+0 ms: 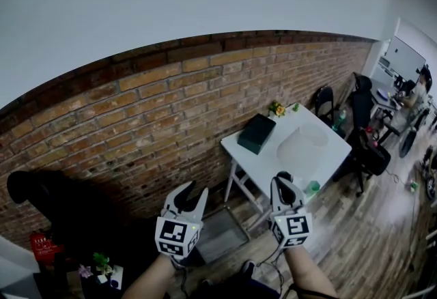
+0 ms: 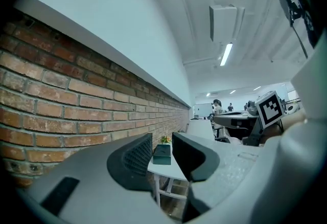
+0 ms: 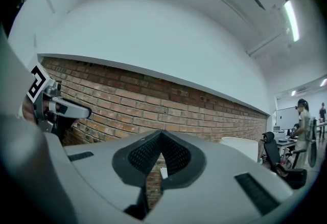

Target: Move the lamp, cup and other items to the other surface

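Observation:
A white table [image 1: 254,162] stands against the brick wall. On it are a dark green box [image 1: 257,133], a small bunch of flowers [image 1: 277,109], a large white rounded shape [image 1: 302,147] that looks like a lamp shade, and a green cup [image 1: 313,188] at the near edge. My left gripper [image 1: 196,190] is held in the air short of the table, open and empty. Its own view frames the box [image 2: 162,154] between the left gripper's [image 2: 162,142] jaws, far off. My right gripper [image 1: 283,179] hovers near the table's front corner, shut with nothing in it, as the right gripper [image 3: 162,137] view confirms.
The brick wall [image 1: 136,120] runs behind everything. Dark office chairs [image 1: 360,103] and desks with people fill the room beyond the table. At lower left a dark seat [image 1: 48,202], a red item [image 1: 44,246] and a small potted plant [image 1: 102,263] stand. The floor is wood.

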Available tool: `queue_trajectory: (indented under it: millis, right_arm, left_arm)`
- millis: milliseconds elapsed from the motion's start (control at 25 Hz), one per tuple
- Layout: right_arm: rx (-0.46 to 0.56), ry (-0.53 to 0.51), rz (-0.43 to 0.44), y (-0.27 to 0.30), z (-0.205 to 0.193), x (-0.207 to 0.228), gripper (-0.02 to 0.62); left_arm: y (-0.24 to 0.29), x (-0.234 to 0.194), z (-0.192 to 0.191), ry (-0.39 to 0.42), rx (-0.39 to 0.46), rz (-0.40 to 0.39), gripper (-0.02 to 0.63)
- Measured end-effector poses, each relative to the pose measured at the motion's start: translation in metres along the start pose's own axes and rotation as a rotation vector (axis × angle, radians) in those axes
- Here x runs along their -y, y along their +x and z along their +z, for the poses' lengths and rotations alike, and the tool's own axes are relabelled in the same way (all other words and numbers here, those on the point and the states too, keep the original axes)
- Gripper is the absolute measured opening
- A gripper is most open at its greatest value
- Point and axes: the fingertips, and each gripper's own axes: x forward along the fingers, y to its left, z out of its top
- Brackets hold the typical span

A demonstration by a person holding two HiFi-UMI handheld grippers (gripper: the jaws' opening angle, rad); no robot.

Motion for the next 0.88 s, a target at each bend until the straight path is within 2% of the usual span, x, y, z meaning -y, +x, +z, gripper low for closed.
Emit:
queue_trajectory:
  millis: [200, 360, 680, 880]
  right_arm:
    - [0.001, -0.009, 0.01, 0.002, 0.008, -0.005, 0.003]
    - [0.062, 0.058, 0.046, 0.001, 0.026, -0.011, 0.005]
    - [0.137, 0.104, 0.067, -0.003, 0.047, -0.011, 0.005]
    - [0.141, 0.095, 0.069, -0.003, 0.054, -0.013, 0.005]
  left_arm:
    - [-0.003, -0.004, -0.004, 0.004, -0.008, 0.003, 0.117]
    - [-0.003, -0.002, -0.009, -0.005, -0.015, -0.005, 0.117]
    - [0.002, -0.003, -0.011, -0.006, -0.016, -0.015, 0.115]
    - [0.002, -0.005, -0.008, -0.007, -0.006, -0.015, 0.115]
